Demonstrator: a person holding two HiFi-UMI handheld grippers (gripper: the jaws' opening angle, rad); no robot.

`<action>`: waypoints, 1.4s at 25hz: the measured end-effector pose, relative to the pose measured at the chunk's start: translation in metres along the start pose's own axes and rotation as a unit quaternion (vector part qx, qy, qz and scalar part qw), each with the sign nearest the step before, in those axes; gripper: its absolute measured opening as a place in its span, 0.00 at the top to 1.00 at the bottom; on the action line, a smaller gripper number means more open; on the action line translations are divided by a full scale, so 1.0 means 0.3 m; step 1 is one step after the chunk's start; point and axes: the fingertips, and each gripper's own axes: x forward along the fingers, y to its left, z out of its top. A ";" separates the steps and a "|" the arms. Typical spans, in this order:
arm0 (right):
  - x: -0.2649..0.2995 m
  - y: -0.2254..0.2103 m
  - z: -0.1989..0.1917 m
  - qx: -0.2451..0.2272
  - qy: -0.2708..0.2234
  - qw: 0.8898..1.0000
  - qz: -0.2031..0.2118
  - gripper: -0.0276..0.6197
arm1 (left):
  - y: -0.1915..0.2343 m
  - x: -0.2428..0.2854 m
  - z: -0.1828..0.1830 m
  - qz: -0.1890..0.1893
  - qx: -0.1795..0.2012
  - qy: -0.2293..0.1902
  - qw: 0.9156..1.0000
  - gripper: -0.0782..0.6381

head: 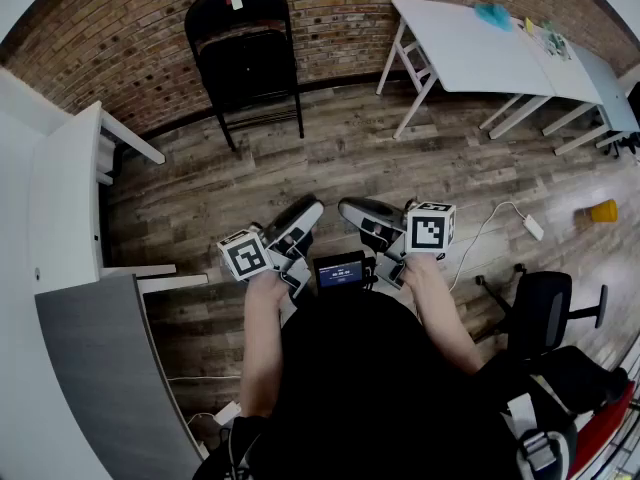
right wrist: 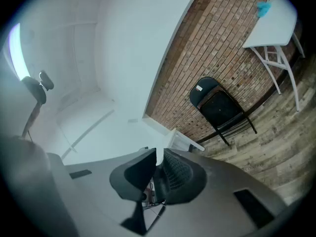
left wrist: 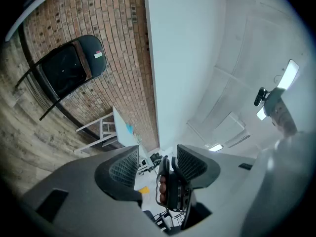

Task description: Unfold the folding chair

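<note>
Left gripper [left wrist: 158, 156] jaws spread wide, nothing between; right gripper [right wrist: 157, 158] jaws almost together, thin gap, empty. Tips near each other, angled inward, over wood-plank floor [head: 330, 158]. Well ahead of fingers: black metal folding chair [head: 245, 58], folded, upright against red brick wall [head: 130, 38]; white trestle table [head: 470, 43] ahead-right

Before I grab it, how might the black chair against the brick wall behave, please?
The folding chair leans folded on the brick wall, so a push may tip it. Its thin tube frame looks stiff and probably light.
</note>
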 end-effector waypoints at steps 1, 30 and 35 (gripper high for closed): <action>0.002 -0.001 -0.001 -0.001 0.002 1.000 -0.002 0.87 | -0.001 0.003 0.002 0.000 0.001 0.001 1.000 0.53; -0.197 -0.120 0.089 0.018 -0.033 0.999 0.007 0.87 | -0.002 0.178 -0.097 0.010 -0.003 -0.010 1.000 0.53; -0.230 -0.093 0.117 0.013 -0.049 0.998 0.030 0.87 | -0.058 0.206 -0.072 -0.008 0.011 -0.023 1.000 0.53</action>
